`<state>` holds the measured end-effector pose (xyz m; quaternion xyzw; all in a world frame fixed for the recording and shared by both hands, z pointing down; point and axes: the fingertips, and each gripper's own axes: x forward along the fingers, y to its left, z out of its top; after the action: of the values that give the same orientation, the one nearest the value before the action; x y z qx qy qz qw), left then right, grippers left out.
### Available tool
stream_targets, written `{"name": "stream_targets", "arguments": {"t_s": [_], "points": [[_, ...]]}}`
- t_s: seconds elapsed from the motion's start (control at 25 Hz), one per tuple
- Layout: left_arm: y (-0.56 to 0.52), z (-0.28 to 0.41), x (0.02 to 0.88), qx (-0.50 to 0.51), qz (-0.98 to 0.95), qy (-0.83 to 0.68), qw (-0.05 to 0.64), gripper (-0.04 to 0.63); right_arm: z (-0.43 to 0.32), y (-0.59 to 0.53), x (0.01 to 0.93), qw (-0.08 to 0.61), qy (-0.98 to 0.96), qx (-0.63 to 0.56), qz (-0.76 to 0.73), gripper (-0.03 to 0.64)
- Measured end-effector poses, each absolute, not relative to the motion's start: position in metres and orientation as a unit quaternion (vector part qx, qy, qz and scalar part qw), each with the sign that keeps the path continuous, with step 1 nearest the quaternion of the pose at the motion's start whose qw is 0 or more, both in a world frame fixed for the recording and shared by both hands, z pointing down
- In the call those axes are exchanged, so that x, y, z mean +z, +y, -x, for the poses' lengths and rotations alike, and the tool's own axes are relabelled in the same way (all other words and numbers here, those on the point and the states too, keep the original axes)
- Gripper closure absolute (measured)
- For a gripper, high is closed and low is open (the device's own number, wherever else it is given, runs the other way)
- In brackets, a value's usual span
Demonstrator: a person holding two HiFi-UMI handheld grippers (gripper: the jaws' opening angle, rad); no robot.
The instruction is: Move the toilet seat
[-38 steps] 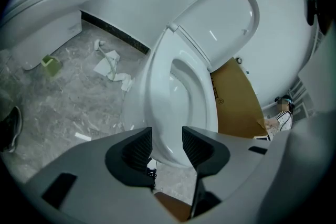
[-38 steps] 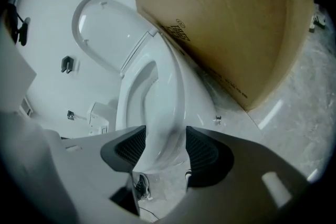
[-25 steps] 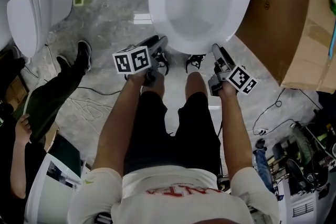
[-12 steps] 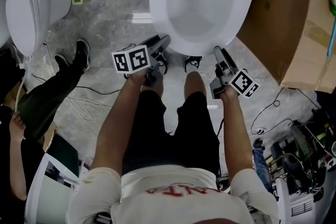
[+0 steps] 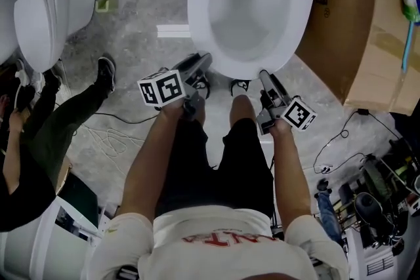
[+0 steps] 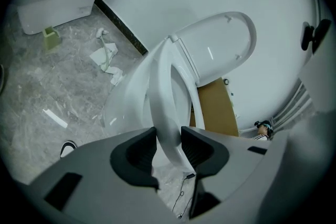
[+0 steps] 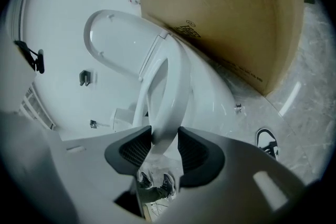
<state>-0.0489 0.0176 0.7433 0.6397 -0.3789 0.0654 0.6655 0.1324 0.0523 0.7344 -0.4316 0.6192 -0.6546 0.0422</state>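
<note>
Toilet seat [image 6: 163, 94]: a white ring, tipped up at the front off the bowl [image 6: 118, 110] and hinged at the back below the raised lid [image 6: 220, 42]. Probably rigid moulded plastic, fairly light, glossy and therefore slippery. Likely to swing freely on the hinge and to drop hard onto the bowl if let slip. Best taken at the front rim, either side of centre and far from the hinge, which is where it is gripped now.

Pinched on the near-left of that rim by the left gripper [image 6: 169, 147], with fingers just closed a touch, standing wide yet pressing both faces of the rim. Pinched on the near-right by the right gripper [image 7: 164, 147], with fingers just drawn in further and clamped on the rim too. Calls for an even lift on both sides, to spare the hinge any twist.

Further out: a cardboard box [image 5: 354, 29] just beside the toilet on its right, a second toilet [image 5: 39, 16] well apart to the left, and grey stone-patterned floor [image 5: 131, 23] between.
</note>
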Motion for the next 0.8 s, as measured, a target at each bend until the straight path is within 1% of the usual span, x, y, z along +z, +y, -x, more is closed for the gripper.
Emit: {"name": "stream_targets", "arguments": {"t_s": [0.36,0.68,0.8], "points": [[0.003,0.050,0.687,0.015,-0.655,-0.380,0.653,0.445,-0.140,0.040,0.676,0.107,0.625,-0.646,0.424,0.474],[-0.015,0.046,0.634,-0.023,-0.680,-0.352,0.643,0.442,-0.147,0.022,0.623,0.160,0.634,-0.624,0.428,0.472],[-0.021,0.044,0.615,-0.036,-0.680,-0.338,0.649,0.439,-0.149,0.014,0.602,0.186,0.631,-0.615,0.434,0.471]]}}
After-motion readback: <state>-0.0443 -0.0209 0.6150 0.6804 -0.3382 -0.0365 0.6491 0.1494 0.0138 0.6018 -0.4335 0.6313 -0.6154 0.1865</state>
